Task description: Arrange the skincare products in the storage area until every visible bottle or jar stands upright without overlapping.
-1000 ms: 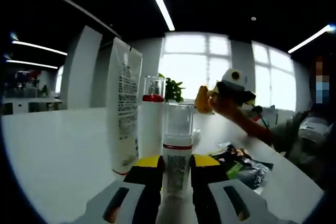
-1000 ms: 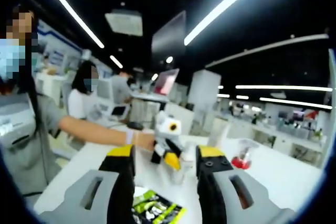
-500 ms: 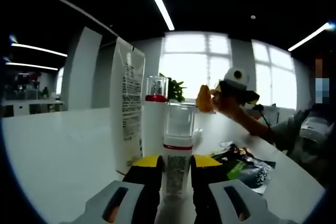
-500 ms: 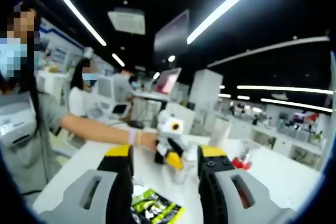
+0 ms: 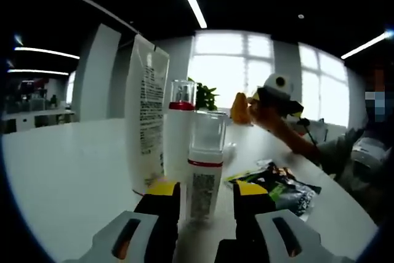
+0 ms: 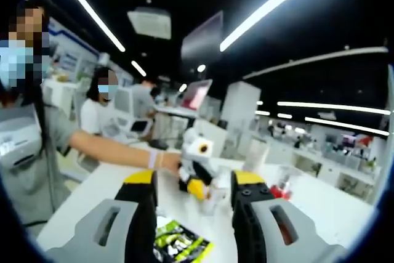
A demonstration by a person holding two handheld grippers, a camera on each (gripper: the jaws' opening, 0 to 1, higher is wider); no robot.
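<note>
A small white bottle (image 5: pixel 203 170) with a red band and clear cap stands upright on the white table (image 5: pixel 68 170). It sits between the jaws of my left gripper (image 5: pixel 206 190), which is open with a gap on each side. Just behind stand a taller white bottle (image 5: pixel 178 133) with a red collar and a big white tube (image 5: pixel 145 115). My right gripper (image 6: pixel 194 180) hovers open and empty, facing the left gripper (image 6: pixel 198 184) across the table; it also appears as the right gripper (image 5: pixel 278 93), held in a hand. The white tube (image 6: pixel 255 155) and red-banded bottle (image 6: pixel 283 184) stand beyond.
A dark green sachet (image 5: pixel 278 189) lies flat on the table right of the bottles; the same sachet (image 6: pixel 178 244) lies below my right jaws. An orange object (image 5: pixel 239 108) and a plant (image 5: pixel 203 100) stand far back. A person's arm (image 6: pixel 111 152) reaches over the table.
My left jaws have spread apart and let go of the small bottle, which stays upright. The right gripper has hardly moved.
</note>
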